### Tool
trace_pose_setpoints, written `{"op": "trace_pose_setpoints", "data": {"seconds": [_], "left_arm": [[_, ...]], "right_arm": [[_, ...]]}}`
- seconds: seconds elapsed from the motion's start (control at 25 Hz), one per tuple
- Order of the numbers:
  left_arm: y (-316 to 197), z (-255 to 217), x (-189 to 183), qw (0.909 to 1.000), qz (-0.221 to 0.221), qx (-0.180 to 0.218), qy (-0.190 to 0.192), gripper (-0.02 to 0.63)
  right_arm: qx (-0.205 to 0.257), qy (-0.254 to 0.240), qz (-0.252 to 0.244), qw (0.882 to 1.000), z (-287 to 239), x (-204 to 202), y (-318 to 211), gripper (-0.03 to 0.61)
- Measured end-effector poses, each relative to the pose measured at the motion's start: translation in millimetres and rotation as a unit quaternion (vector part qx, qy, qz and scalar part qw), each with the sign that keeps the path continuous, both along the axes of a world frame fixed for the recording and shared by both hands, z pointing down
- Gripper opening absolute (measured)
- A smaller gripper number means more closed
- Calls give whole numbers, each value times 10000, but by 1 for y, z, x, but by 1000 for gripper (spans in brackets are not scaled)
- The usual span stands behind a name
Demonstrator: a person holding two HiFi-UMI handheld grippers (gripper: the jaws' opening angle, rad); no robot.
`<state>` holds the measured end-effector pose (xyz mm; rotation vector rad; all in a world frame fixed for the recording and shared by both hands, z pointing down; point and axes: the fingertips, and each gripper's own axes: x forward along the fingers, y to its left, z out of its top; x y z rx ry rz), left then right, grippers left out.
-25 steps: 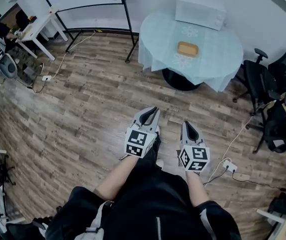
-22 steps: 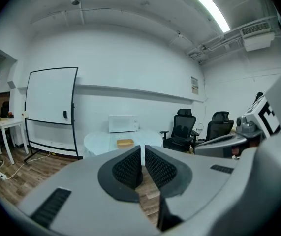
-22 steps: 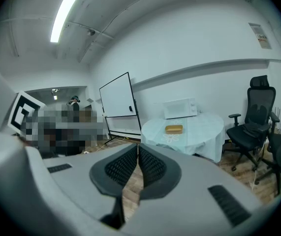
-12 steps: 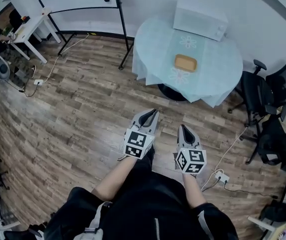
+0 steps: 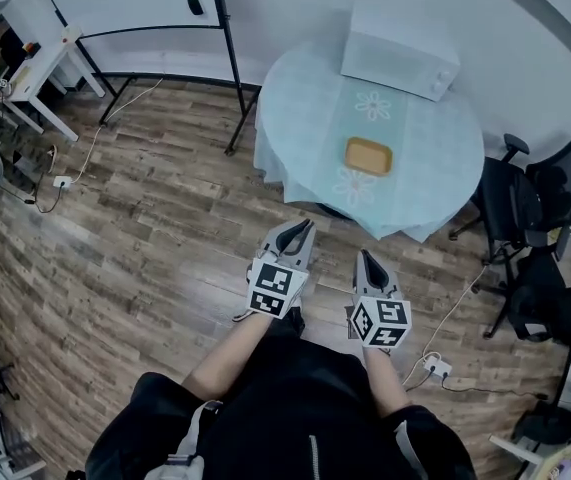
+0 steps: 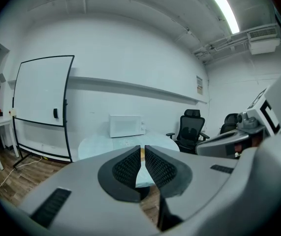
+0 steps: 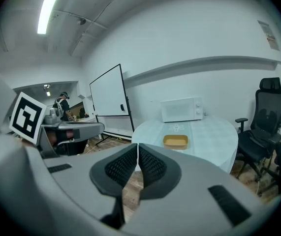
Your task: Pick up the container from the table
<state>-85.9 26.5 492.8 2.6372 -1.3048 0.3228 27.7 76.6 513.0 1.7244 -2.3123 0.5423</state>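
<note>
The left claw [image 5: 303, 226] and right claw [image 5: 365, 256] are pinched shut and hold nothing. The container [image 5: 368, 155] sits on the counter [image 5: 435, 133], well ahead of them. It looks light and stiff, so pinching one side wall should work.

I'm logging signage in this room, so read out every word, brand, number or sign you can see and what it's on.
No text can be read in any view.
Wall notice: print too small to read.
Microwave: no brand or numbers can be made out.
Cubes on the left gripper and right gripper: black-and-white square marker patterns, no letters.
</note>
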Motion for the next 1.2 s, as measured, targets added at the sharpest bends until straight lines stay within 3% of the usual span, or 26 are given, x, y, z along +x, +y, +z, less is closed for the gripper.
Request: {"op": "trace_pose_setpoints", "data": {"seconds": [0.56, 1.2], "left_arm": [[-77, 11, 10, 9993, 370, -39, -75, 35], [-173, 26, 62, 9982, 525, -154, -249, 35]], "right_arm": [[78, 16, 379, 9993, 4, 7, -70, 26], [41, -132, 594, 9981, 20, 64, -170, 26]]}}
